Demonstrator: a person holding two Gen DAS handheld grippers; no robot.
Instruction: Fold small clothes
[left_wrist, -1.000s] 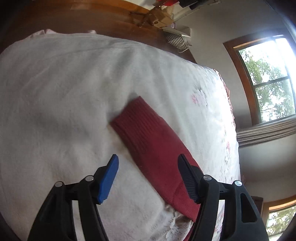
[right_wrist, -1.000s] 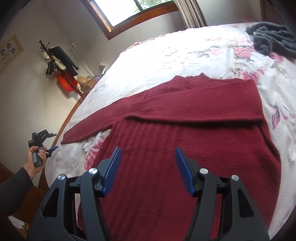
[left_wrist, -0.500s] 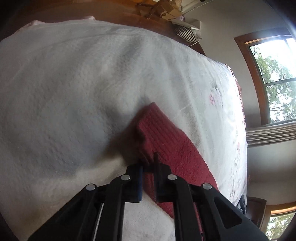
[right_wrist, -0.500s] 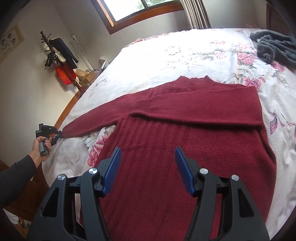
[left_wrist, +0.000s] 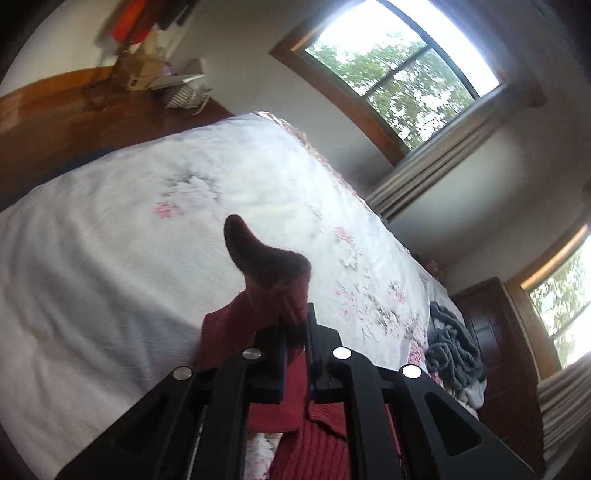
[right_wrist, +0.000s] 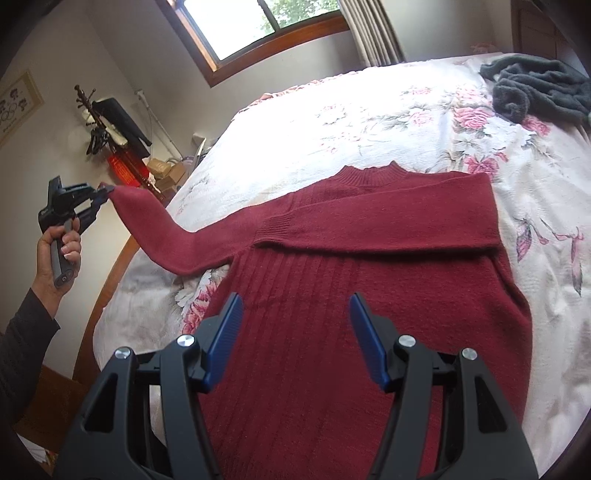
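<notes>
The left gripper (left_wrist: 293, 332) is clamped on the cuff of a dark red sweater sleeve (left_wrist: 266, 266), which bunches up just ahead of the fingertips, lifted above the white floral bedspread (left_wrist: 129, 229). More red knit lies beneath the fingers. Off to the gripper's right, a grey garment (left_wrist: 452, 350) sits crumpled

Sweater (right_wrist: 369, 295): dark red ribbed knit with mock neck, lying flat on the floral bed (right_wrist: 369, 122). One sleeve (right_wrist: 388, 225) is folded across the chest. The other sleeve (right_wrist: 159, 229) is raised off the bed, cuff (left_wrist: 266, 266) clamped.
</notes>
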